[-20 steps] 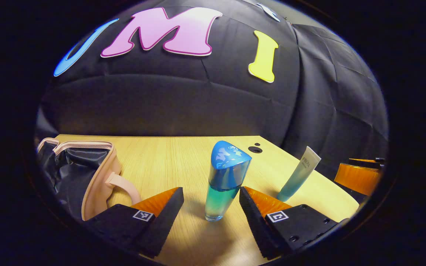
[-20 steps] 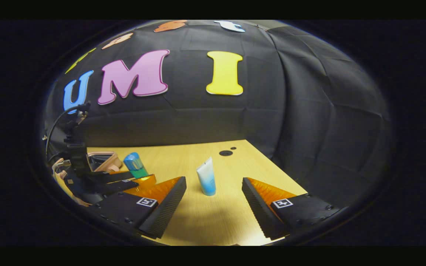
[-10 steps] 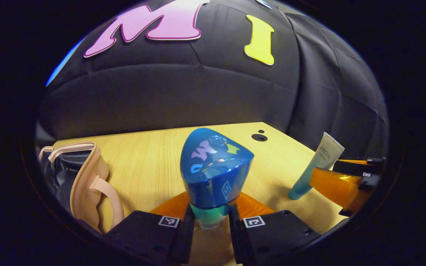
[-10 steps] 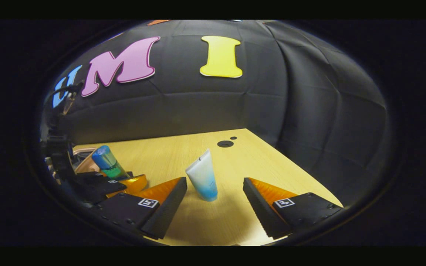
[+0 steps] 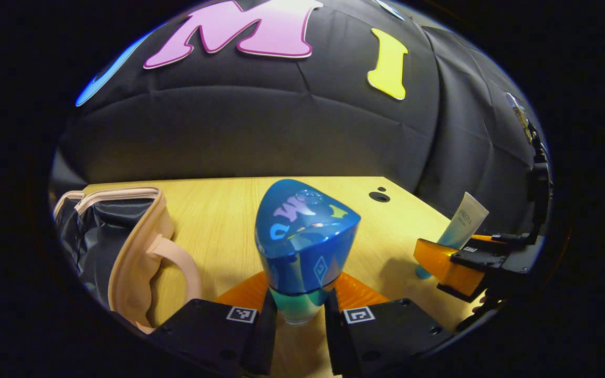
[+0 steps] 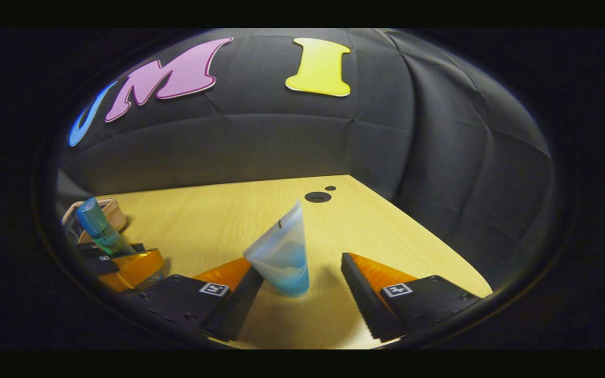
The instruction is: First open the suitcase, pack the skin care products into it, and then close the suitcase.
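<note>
Suitcase [image 5: 124, 247]: pale pink shell, dark lining, lid open, lying on the wooden bench [image 5: 218, 220] at roughly 9 o'clock in the left gripper view; its handle [image 5: 179, 262] faces the gripper. In the right gripper view a small part of it [image 6: 116, 215] shows at about 9 o'clock, behind the bottle.

Bottle [image 5: 302, 252]: blue faceted cap over a blue-green body, upright, centre of the left gripper view. The left gripper [image 5: 298, 323] has both fingers pressed against the bottle's lower body, nearly closed around it. Whether the base touches the bench cannot be told. In the right gripper view the same bottle [image 6: 100, 228] appears at 9 o'clock with the left gripper [image 6: 124, 262] under it.

Tube [image 6: 281, 257]: white fading to blue at the cap end, standing cap-down on the bench, leaning toward 1 o'clock. The right gripper [image 6: 300, 299] is wide open; the tube sits between its fingers, against or just beside the left-hand one and clear of the other. In the left gripper view the tube [image 5: 465, 223] stands at 3 o'clock, with the right gripper [image 5: 465, 262] around its lower end.

Two dark round holes [image 6: 318, 197] mark the bench's far end.
</note>
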Tool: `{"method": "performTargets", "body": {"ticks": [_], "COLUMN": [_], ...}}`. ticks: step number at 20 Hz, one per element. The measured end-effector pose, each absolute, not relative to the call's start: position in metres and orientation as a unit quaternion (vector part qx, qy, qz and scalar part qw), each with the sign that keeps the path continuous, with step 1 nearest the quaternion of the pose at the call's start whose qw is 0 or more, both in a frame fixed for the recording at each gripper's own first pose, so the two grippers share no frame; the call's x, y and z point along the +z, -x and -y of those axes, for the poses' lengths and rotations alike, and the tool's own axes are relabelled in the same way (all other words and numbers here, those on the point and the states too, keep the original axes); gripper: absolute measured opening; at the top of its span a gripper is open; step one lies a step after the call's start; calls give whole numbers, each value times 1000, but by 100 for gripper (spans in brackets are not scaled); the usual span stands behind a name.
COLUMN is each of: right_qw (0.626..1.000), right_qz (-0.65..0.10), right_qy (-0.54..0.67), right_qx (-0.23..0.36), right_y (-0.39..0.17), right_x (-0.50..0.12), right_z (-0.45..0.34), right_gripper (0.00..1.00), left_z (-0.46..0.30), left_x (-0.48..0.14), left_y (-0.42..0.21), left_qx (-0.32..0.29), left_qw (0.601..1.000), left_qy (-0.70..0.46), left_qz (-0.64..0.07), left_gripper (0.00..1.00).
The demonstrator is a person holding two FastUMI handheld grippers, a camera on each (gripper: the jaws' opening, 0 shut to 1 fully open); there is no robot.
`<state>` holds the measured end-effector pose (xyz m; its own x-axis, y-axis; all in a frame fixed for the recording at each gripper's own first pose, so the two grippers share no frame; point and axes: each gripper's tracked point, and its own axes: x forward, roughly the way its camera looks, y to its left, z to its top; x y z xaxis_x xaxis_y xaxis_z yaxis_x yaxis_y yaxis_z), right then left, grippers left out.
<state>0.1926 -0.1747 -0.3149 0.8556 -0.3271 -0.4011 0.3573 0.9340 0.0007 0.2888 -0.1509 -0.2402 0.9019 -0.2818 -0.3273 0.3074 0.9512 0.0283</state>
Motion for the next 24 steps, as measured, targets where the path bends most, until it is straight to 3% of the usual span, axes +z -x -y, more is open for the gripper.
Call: {"method": "performTargets", "body": {"ticks": [1,2,3,4,5,8,13,14,16,17,20,24], "right_qw": [962,960,963,967,969,974,985,986,987,988,991,994], "right_qz": [-207,-214,-209,-204,-200,-190,-139,-132,-127,-124,-105,-92], "right_qy": [-39,-44,-50,-50,-40,-29,-15,-14,-15,-15,-12,-17], "right_qx": [-176,-173,-160,-147,-140,-120,-104,-102,-97,-95,-82,-55], "right_y": [-193,-192,-194,-194,-195,-190,-183,-181,-175,-172,-157,-133], "right_x": [-319,-322,-322,-318,-316,-310,-271,-265,-257,-251,-224,-192], "right_z": [174,171,166,160,158,149,138,135,127,123,102,58], "right_gripper": [83,69,75,55,45,38,29,34,34,34,34,33], "left_z": [150,147,146,144,143,141,130,128,121,118,104,54], "left_x": [-240,-241,-240,-240,-240,-239,-238,-236,-227,-219,-184,-139], "left_y": [-288,-288,-286,-286,-284,-281,-270,-269,-260,-254,-234,-207], "left_qx": [-150,-148,-145,-142,-140,-141,-143,-141,-140,-142,-145,-119], "left_qw": [975,975,975,976,976,977,976,976,978,978,981,984], "left_qy": [-38,-37,-35,-33,-31,-19,9,17,15,12,1,9], "left_qz": [-162,-162,-162,-161,-161,-161,-167,-165,-156,-150,-128,-130], "left_gripper": [49,46,46,46,46,49,43,43,47,40,47,43]}}
